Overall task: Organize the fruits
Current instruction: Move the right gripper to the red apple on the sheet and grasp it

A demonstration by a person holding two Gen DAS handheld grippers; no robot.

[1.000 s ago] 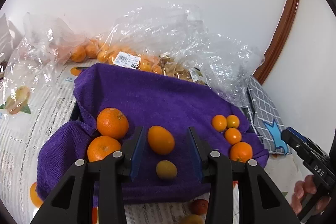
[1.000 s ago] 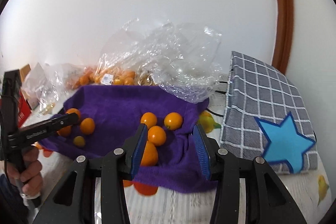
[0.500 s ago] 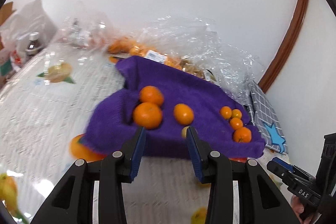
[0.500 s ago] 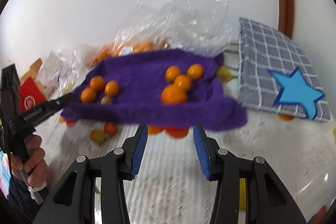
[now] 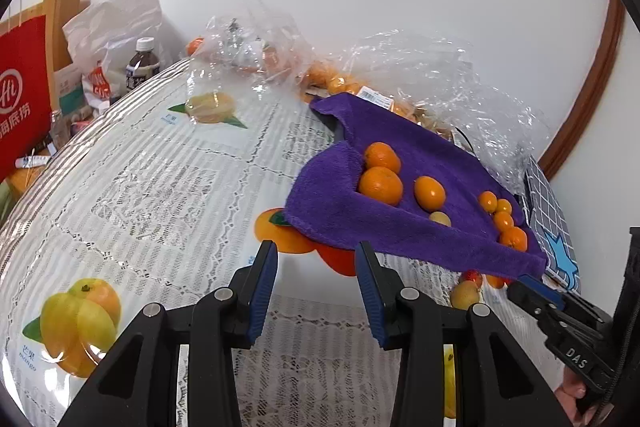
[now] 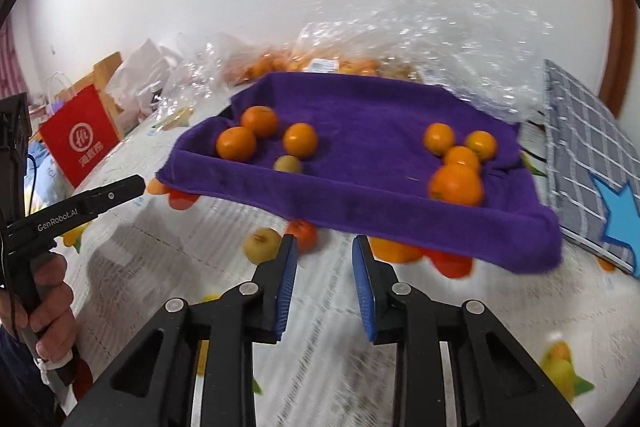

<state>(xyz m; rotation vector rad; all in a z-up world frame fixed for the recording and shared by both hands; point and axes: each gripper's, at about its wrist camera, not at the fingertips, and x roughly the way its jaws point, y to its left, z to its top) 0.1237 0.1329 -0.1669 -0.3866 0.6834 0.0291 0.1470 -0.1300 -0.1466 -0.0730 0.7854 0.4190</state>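
A purple towel (image 5: 400, 227) (image 6: 360, 107) covers a tray on the table. On its left lie three oranges (image 5: 380, 185) (image 6: 260, 133) and a small yellow-green fruit (image 5: 440, 218) (image 6: 287, 163). On its right lies a cluster of smaller oranges (image 5: 502, 217) (image 6: 458, 159). My left gripper (image 5: 316, 259) is open and empty, above the tablecloth short of the towel's near-left edge. My right gripper (image 6: 325, 251) is open and empty, short of the towel's front edge. Each gripper shows at the edge of the other's view (image 5: 560, 311) (image 6: 80, 207).
Clear plastic bags of oranges (image 5: 332, 79) (image 6: 280, 63) lie behind the towel. A grey checked pouch with a blue star (image 6: 592, 163) lies to the right. A red paper bag (image 6: 78, 139), bottles (image 5: 142, 65) and packets stand at the far left. The tablecloth (image 5: 140, 187) has printed fruit.
Both grippers have drawn back and up from the towel, so it now sits farther away. Both stay open and empty. The fruits have not moved.
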